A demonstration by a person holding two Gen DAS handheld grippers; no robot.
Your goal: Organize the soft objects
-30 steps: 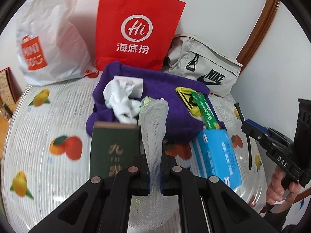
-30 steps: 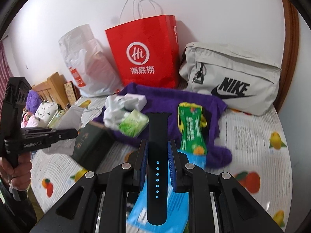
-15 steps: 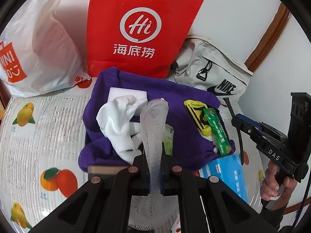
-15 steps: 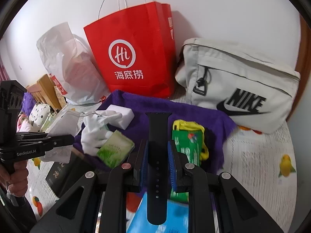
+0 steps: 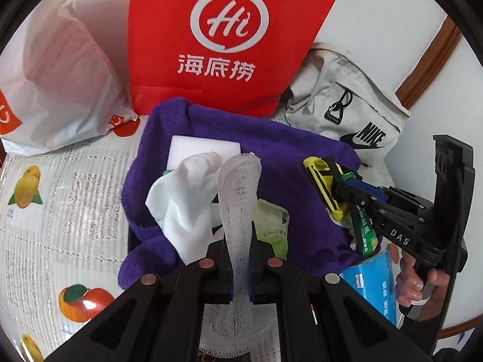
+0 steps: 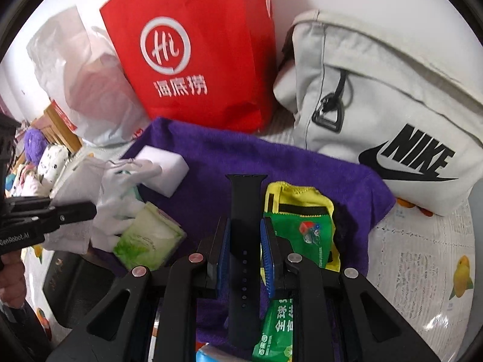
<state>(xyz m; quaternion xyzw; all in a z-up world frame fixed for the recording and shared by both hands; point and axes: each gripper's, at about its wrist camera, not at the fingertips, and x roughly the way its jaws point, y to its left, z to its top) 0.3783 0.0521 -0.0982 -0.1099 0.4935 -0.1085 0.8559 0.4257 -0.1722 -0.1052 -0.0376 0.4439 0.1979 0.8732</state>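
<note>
While the left hand-held gripper (image 5: 238, 259) pinches white mesh (image 5: 238, 199), the right hand-held gripper (image 6: 245, 253) clamps a black strap (image 6: 245, 229).

The red paper bag (image 5: 229, 39) bears "Hi" in a white ring above "海底捞"; the grey pouch (image 6: 389, 111) reads "NIKE"; the right gripper (image 5: 338, 185) shows "DAS"; the left gripper (image 6: 90, 209) shows "GenRobot.AI".

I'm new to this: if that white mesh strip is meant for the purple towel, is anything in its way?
Yes. A crumpled white cloth and a green tissue pack lie on the purple towel right ahead of the left gripper holding the mesh strip.
</note>
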